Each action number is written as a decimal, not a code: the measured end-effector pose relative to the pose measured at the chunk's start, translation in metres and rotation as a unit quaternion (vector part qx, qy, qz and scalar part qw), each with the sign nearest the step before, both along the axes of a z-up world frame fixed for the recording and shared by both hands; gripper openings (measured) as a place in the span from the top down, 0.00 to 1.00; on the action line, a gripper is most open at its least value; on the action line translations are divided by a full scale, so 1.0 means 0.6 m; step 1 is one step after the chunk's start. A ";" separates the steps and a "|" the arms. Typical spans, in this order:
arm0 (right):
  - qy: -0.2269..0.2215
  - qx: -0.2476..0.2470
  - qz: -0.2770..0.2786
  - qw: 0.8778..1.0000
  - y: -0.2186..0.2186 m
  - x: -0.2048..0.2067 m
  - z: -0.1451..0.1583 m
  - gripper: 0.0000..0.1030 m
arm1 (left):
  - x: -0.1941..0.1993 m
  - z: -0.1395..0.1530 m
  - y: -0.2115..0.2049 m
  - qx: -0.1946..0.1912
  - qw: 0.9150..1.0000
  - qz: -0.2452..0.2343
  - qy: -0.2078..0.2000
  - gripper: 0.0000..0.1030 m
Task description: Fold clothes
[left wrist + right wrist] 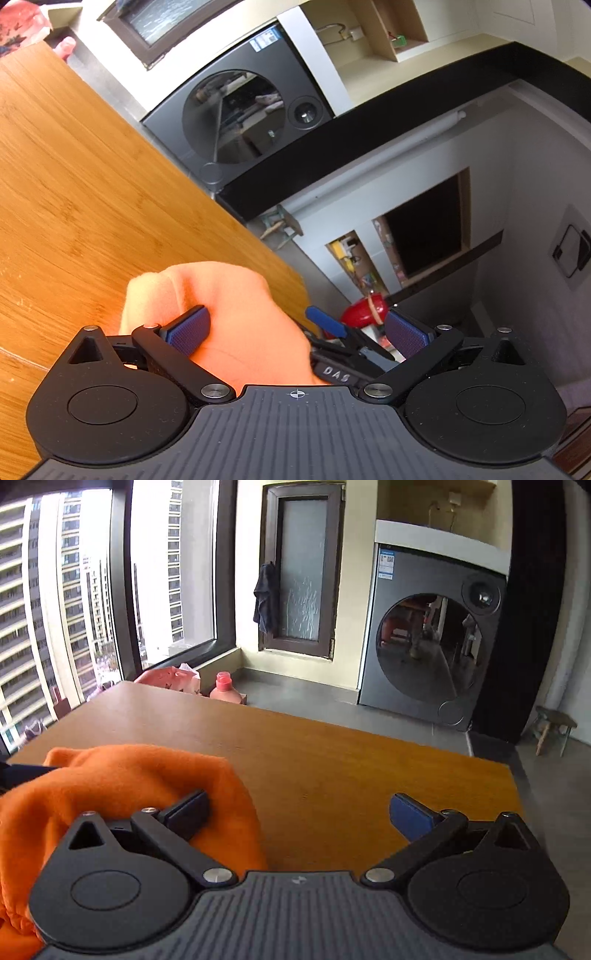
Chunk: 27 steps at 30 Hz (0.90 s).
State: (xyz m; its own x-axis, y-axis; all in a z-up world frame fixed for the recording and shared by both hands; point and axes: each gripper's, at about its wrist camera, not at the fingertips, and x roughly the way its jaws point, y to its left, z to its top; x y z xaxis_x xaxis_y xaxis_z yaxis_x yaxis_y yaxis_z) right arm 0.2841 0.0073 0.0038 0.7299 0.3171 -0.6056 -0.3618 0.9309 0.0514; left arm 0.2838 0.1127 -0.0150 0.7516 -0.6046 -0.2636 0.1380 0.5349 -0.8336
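Note:
An orange fleece garment (229, 306) lies bunched on the wooden table (92, 184) near its edge. My left gripper (297, 321) is open, and the cloth fills the space by its left finger without being pinched. Part of the other gripper (332, 354) shows just beyond the cloth. In the right wrist view the orange garment (129, 775) is heaped at the left and drapes around the left finger. My right gripper (299, 803) is open over the bare table (332, 757), its right finger holding nothing.
A grey front-loading washing machine (432, 646) stands beyond the table's far edge. A pink bottle (223, 690) and a pink bag (166, 677) sit on the floor by the big window (55, 609). A small stool (554, 727) stands at the right.

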 end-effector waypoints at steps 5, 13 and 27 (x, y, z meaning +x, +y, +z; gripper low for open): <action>-0.002 0.047 0.000 0.999 -0.036 -0.020 0.010 0.00 | -0.028 0.032 0.003 0.036 0.999 0.013 -0.021 0.00; 0.031 0.179 0.091 0.979 -0.120 -0.128 0.019 0.00 | -0.090 0.033 -0.026 0.096 0.995 0.009 0.017 0.00; 0.048 0.190 0.146 0.970 0.045 -0.068 -0.034 0.12 | -0.083 0.012 0.049 0.203 0.971 0.112 0.063 0.02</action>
State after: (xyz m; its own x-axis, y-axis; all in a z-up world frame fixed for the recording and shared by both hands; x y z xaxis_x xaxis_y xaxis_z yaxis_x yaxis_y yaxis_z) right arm 0.2433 0.0344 -0.0169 0.5205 0.7158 -0.4655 -0.5839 0.6962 0.4176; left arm 0.2341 0.1424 -0.0080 0.7990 -0.2567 -0.5438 -0.1087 0.8278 -0.5504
